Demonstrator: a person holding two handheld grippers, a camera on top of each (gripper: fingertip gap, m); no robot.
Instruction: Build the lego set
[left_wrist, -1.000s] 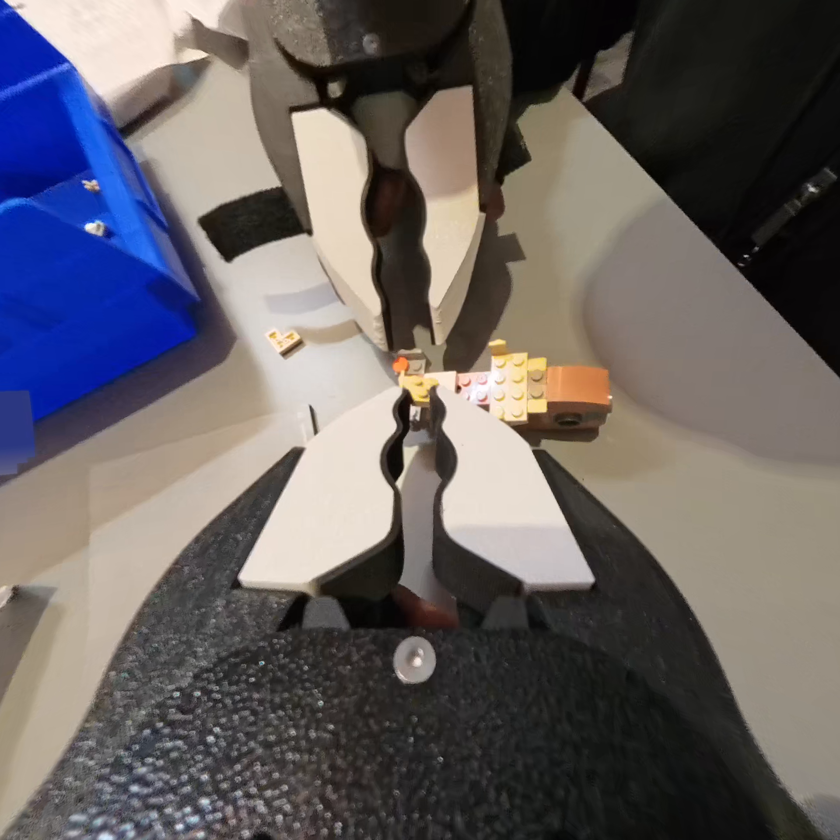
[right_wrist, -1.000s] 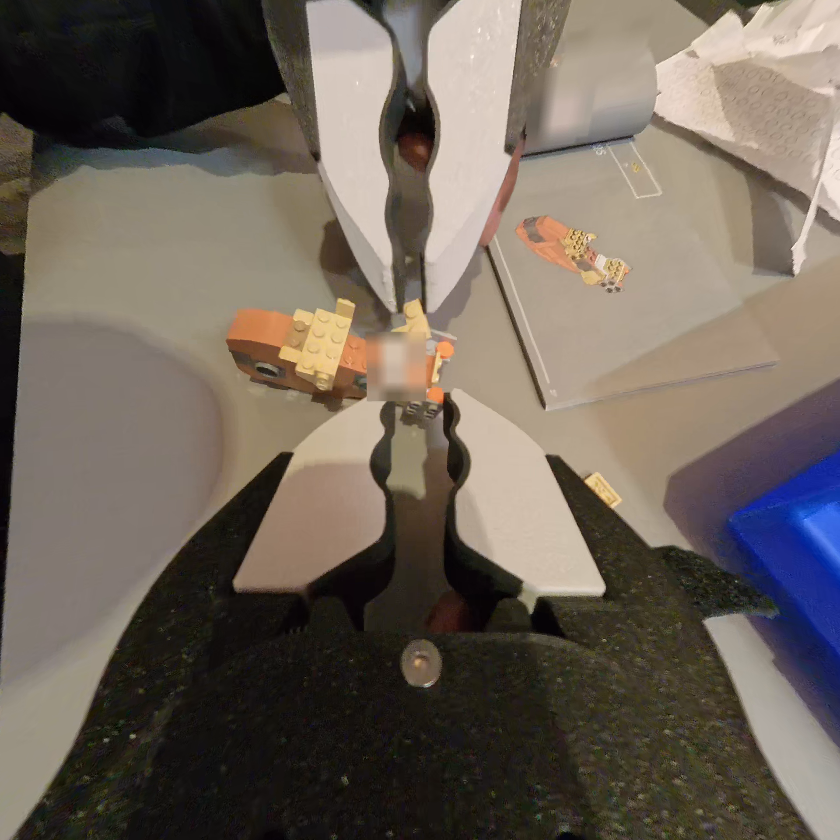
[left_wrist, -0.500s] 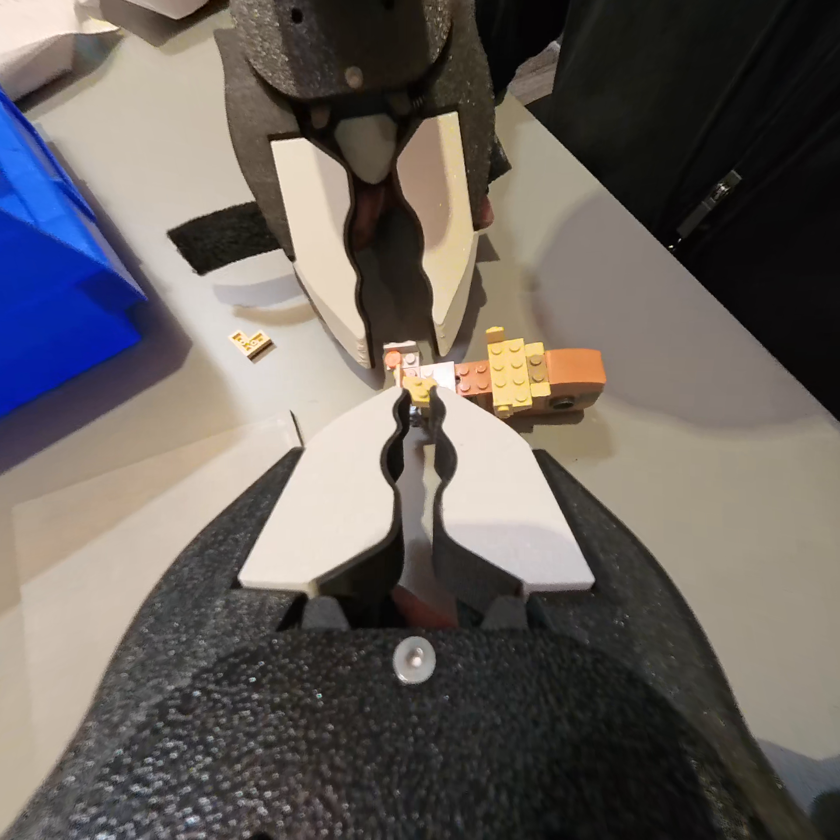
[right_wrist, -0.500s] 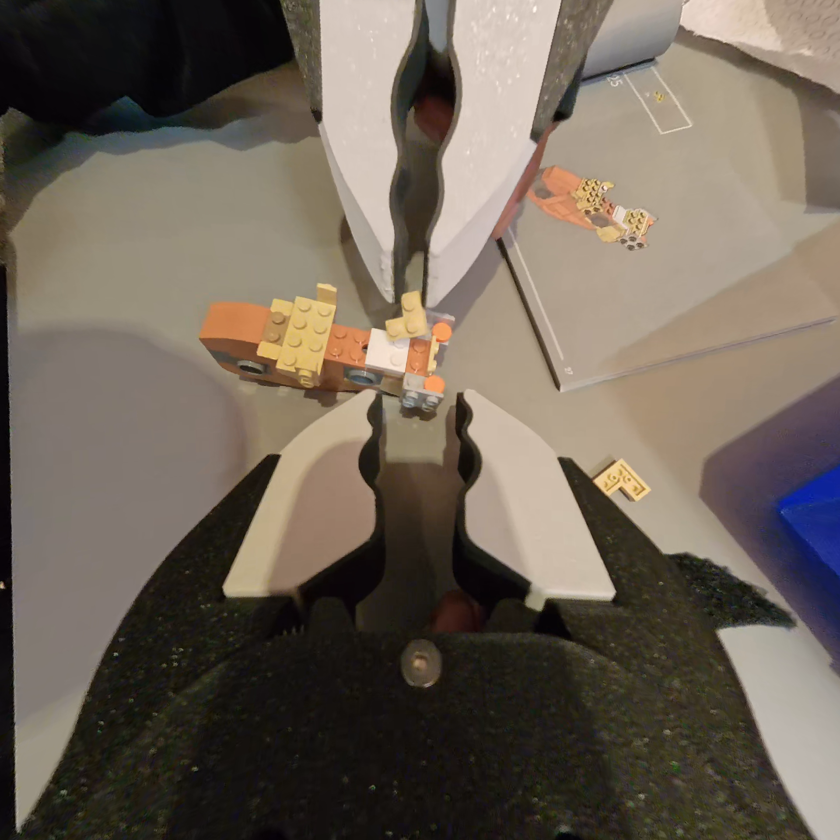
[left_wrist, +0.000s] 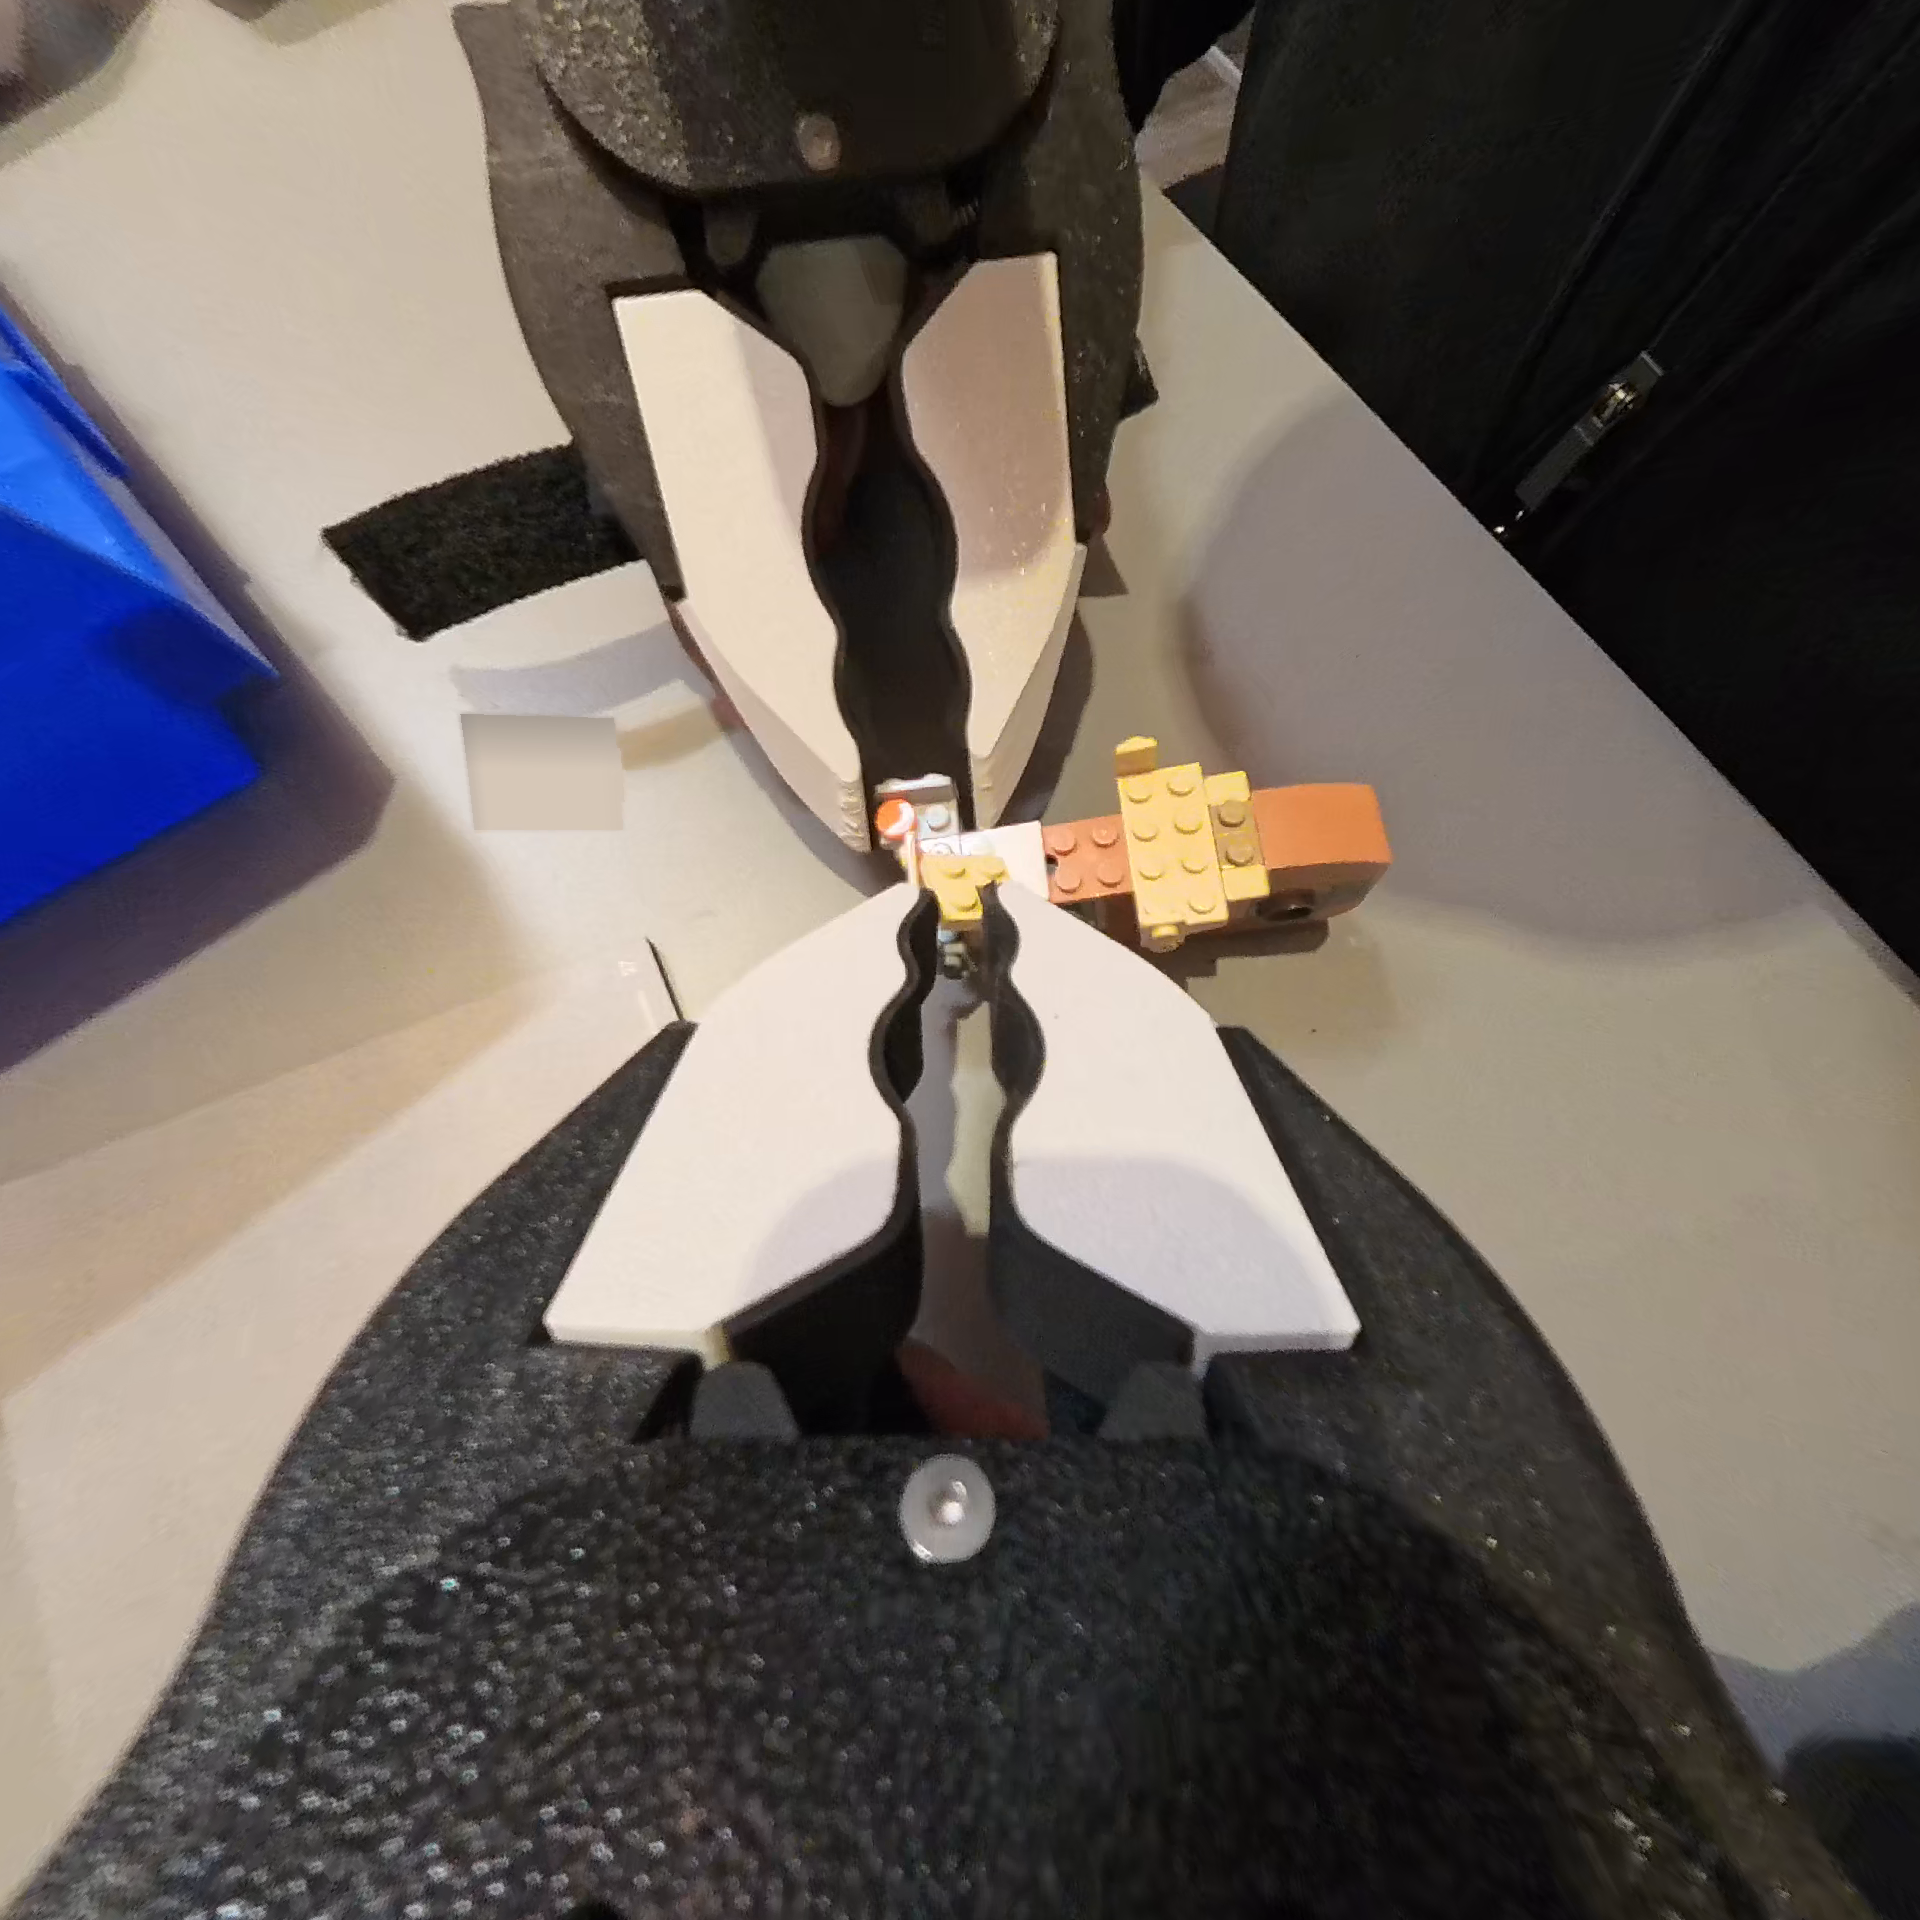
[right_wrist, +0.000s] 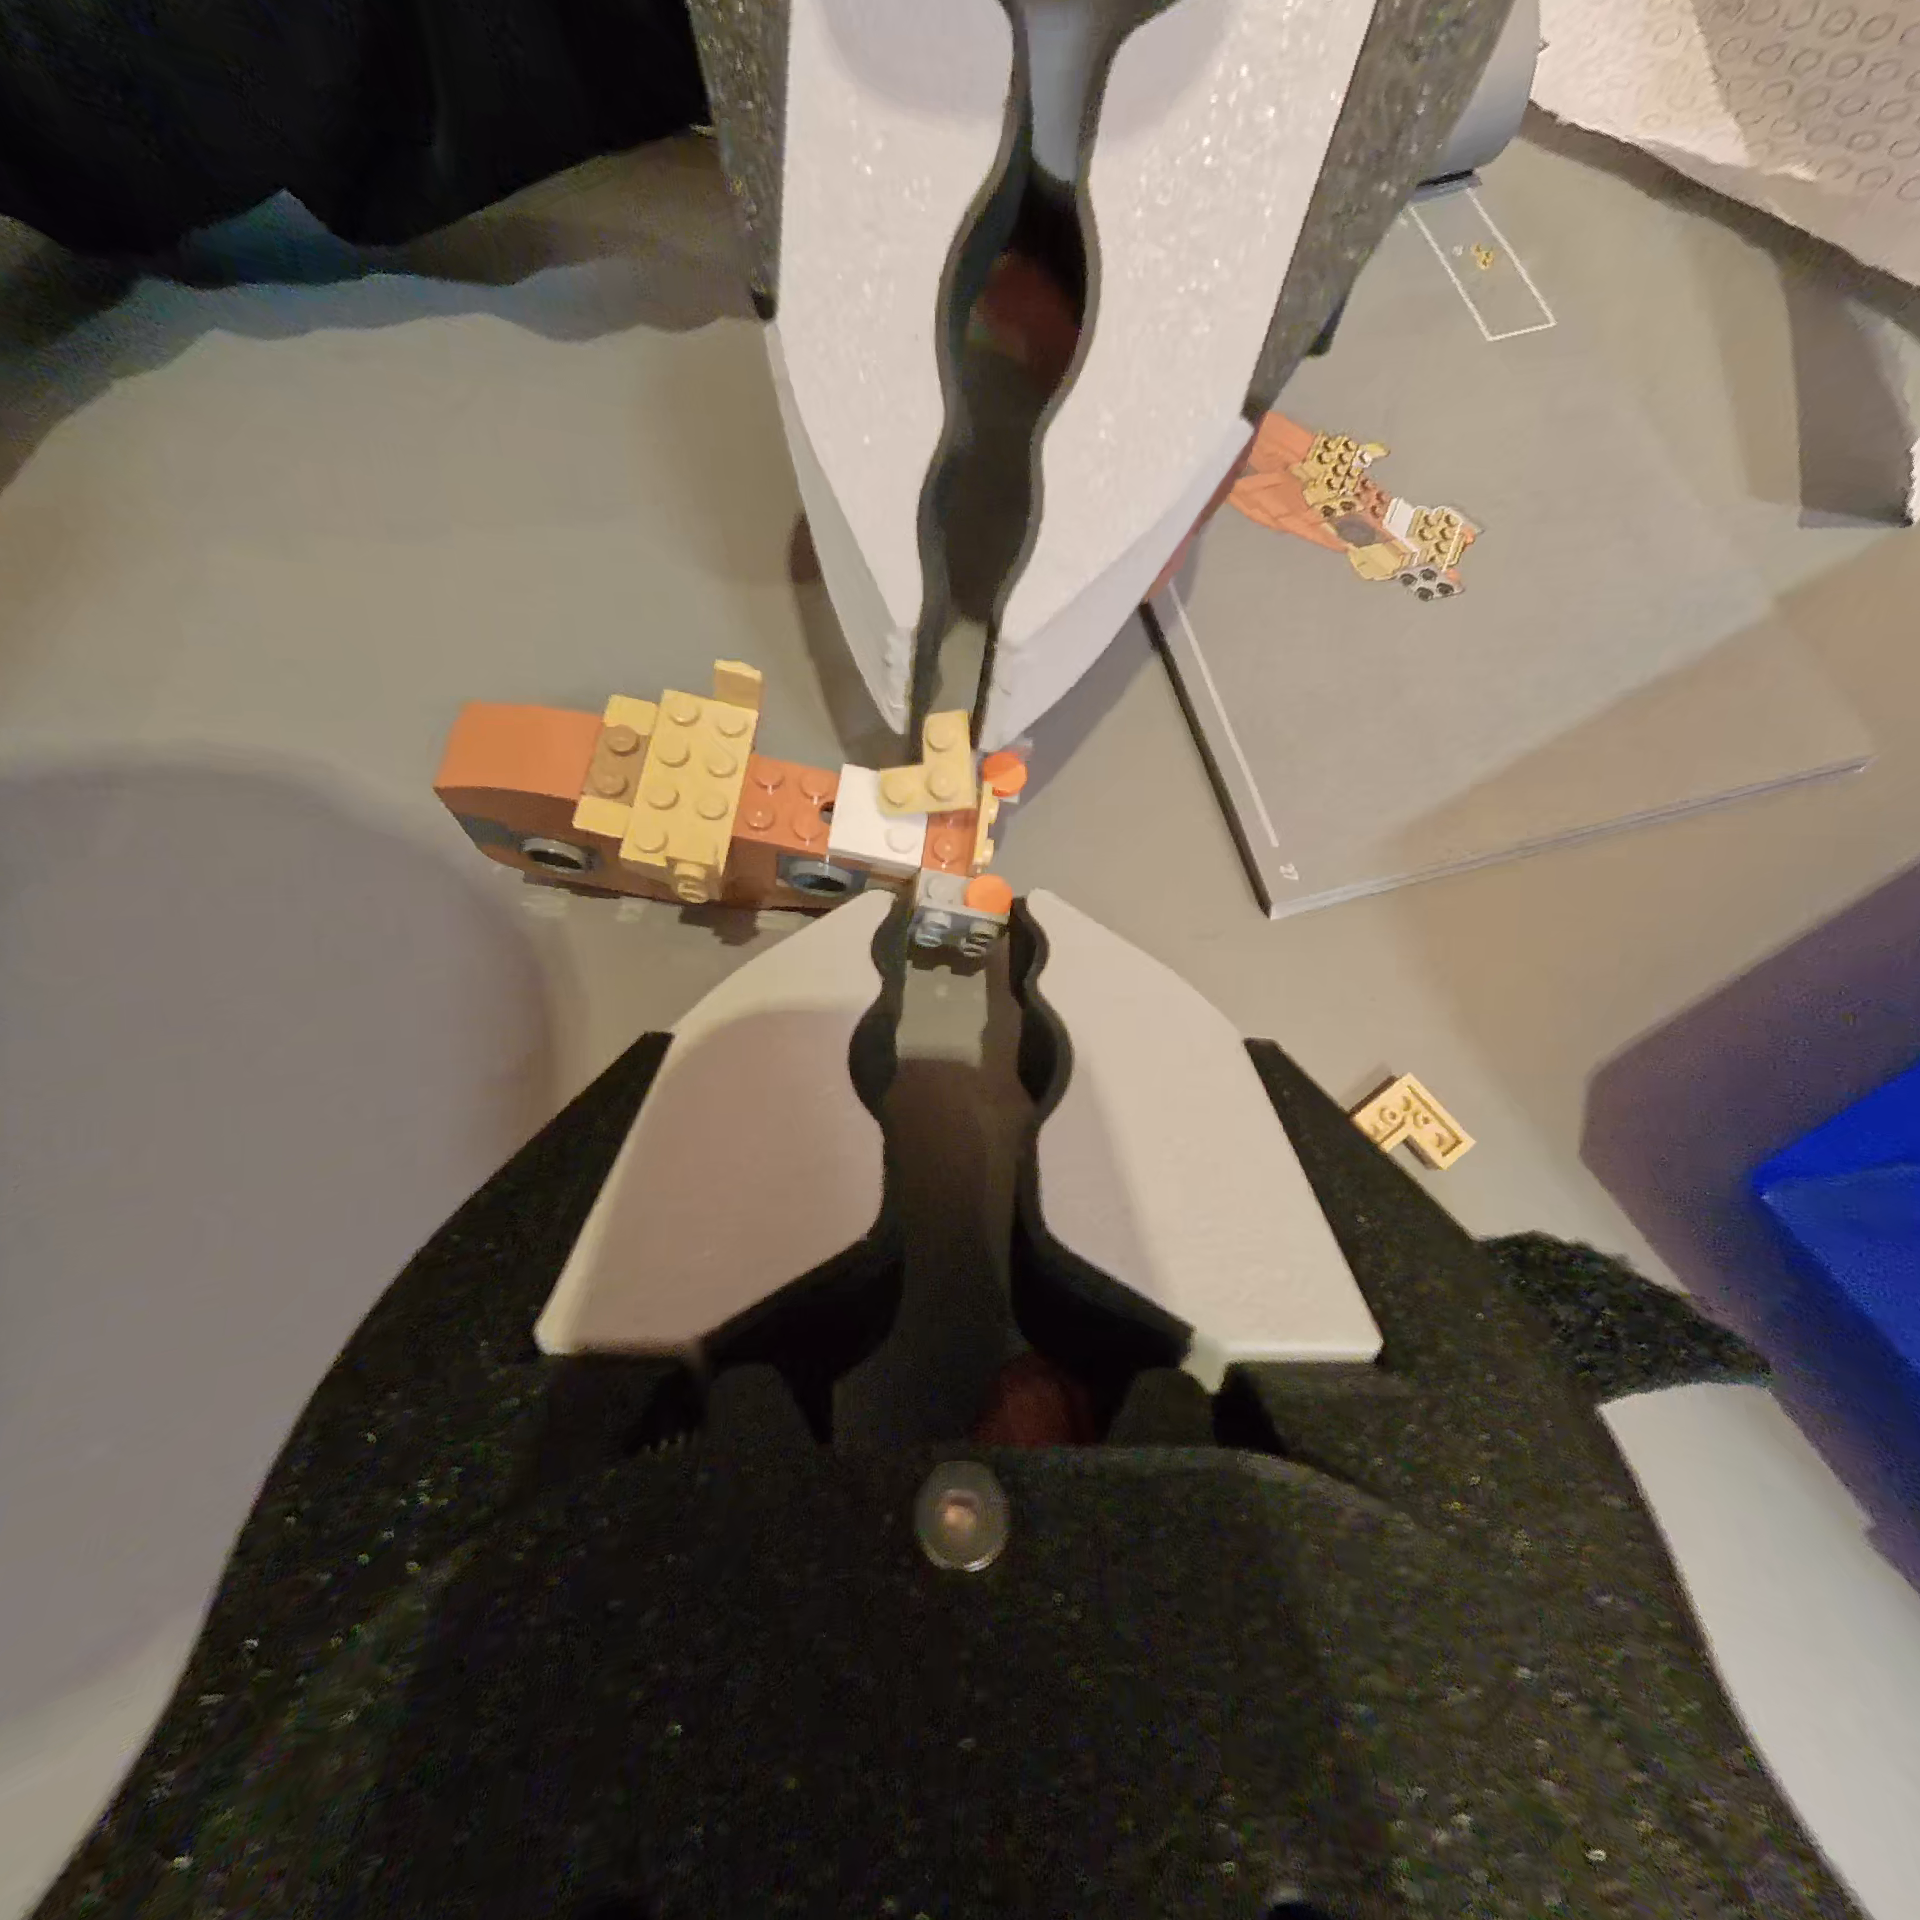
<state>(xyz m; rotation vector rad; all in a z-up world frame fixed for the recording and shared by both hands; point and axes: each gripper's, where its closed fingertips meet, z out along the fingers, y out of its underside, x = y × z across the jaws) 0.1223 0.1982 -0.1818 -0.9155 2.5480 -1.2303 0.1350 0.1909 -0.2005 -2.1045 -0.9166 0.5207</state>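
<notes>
Right gripper (right_wrist: 945, 914) jaws wider apart than 1.0 s ago, now flanking the grey stud piece (right_wrist: 956, 912) of the lego model (right_wrist: 727, 810). Tan L-shaped plate (right_wrist: 932, 777), held by left gripper (left_wrist: 961, 904), now partly over the white brick (right_wrist: 868, 821).

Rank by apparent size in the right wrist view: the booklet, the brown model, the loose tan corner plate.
1. booklet
2. brown model
3. loose tan corner plate, though it lies nearest the camera.

Black pebbled tool (left_wrist: 958, 914) bodies, pale wavy-edged fingers (left_wrist: 790, 1122).
</notes>
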